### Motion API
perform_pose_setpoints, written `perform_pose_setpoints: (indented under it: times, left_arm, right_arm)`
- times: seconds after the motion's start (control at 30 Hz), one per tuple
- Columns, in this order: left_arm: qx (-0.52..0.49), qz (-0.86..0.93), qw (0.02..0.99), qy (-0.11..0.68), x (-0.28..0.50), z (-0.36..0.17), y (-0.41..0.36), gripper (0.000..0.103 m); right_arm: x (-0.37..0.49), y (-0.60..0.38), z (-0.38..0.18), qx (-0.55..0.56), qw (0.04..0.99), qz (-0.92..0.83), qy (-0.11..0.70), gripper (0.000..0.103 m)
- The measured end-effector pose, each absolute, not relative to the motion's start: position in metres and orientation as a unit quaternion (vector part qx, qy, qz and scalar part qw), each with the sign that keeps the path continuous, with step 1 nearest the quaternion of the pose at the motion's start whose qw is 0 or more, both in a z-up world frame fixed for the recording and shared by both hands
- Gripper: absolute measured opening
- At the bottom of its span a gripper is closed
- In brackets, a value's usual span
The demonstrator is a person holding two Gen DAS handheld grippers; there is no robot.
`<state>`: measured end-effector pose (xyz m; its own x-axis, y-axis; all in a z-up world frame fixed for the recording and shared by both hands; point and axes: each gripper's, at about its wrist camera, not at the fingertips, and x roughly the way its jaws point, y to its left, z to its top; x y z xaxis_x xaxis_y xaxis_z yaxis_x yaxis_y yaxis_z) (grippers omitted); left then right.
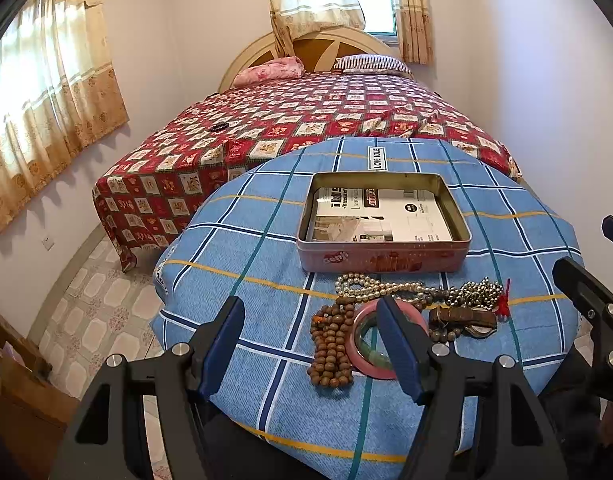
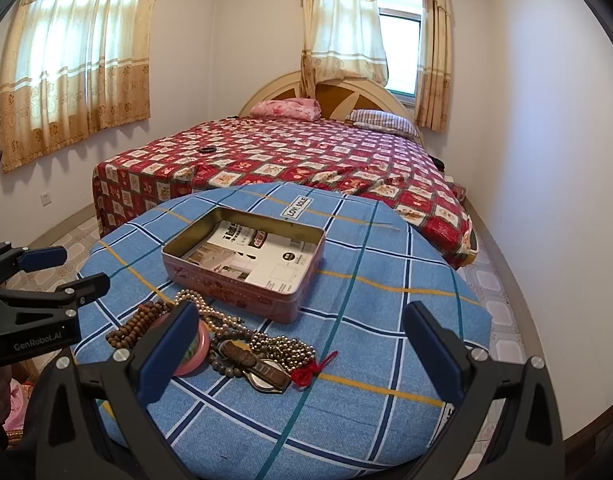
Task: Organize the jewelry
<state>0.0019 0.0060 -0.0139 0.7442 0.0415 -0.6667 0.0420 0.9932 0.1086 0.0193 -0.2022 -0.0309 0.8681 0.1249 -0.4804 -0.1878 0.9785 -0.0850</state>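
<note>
Blue checked cloth is seen covering a round table (image 1: 234, 240) where a heap of jewelry is gathered just in front of an open pink tin (image 1: 382, 260).

The heap is made up of a wooden bead strand (image 1: 332, 344), a pink bangle (image 1: 364, 344) with a green one laid inside it, a pearl strand (image 1: 370, 286), metal beads (image 1: 472, 292) with a red tassel, and a brown-strapped watch (image 2: 262, 364). The tin is lined with printed paper and holds none of the pieces. The left gripper (image 1: 310, 344) is held low over the beads and bangle with its jaws apart and nothing between them; the right gripper (image 2: 302, 352) is held over the watch end of the heap, its jaws likewise spread wide. A bed (image 2: 306, 152) with a red patterned cover is seen behind the table.
</note>
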Motion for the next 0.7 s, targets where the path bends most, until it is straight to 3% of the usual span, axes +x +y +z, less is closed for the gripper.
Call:
perform_pose_setpoints:
  times: [0.7]
  left_arm:
    - [0.035,0.006,0.909,0.416,0.041,-0.068,0.034,0.069]
  right_arm:
    - [0.06,-0.232,-0.082,-0.053,0.94,0.058,0.331,0.103]
